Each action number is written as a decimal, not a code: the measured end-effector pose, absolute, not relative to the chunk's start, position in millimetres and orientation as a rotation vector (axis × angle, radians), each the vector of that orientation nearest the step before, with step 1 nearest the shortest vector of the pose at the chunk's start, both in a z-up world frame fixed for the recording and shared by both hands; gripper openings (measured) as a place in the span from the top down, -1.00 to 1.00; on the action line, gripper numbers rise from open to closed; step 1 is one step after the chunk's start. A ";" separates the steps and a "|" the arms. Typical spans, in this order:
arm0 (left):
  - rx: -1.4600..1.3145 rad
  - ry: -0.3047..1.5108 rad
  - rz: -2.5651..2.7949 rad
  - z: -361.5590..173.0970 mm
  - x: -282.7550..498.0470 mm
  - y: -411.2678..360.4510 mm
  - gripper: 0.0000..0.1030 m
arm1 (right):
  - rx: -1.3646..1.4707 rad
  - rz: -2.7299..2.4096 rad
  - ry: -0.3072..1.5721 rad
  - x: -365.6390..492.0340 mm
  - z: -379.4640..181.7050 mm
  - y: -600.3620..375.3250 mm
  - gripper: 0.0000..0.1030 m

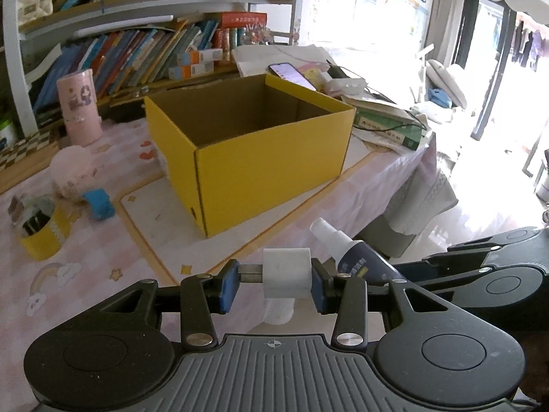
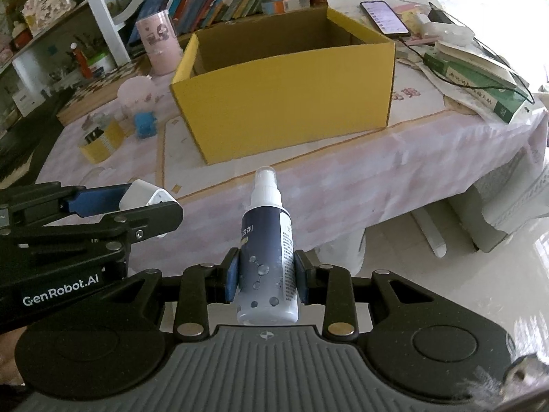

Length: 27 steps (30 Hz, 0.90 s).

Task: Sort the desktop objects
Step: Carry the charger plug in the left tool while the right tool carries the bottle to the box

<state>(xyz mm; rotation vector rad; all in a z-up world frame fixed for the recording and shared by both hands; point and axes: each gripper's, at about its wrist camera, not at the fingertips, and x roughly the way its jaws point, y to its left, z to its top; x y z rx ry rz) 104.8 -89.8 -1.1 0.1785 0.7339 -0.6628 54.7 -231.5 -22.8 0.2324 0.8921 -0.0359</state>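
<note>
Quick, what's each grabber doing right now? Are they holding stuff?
Left gripper: closed on a white block.
Right gripper: closed on a spray bottle.

My left tongs clamp a white block between blue pads. Just right of it, my right tongs hold a spray bottle. Ahead on the desk stands an open yellow box, with a pink canister left of it.

Both wrist cameras angle down, near; share yellow box.
</note>
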 end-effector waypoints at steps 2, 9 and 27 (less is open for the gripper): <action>0.182 0.726 -0.666 0.3 107.9 -96.4 0.20 | 0.230 -0.039 0.887 58.6 -20.5 -237.0 0.42; 0.164 0.688 -0.664 11.3 122.8 -115.6 0.20 | 0.240 -0.030 0.848 75.3 -5.5 -261.9 0.42; 0.032 0.542 -0.501 59.2 184.5 -156.4 0.20 | 0.133 0.131 0.654 163.0 53.0 -320.0 0.41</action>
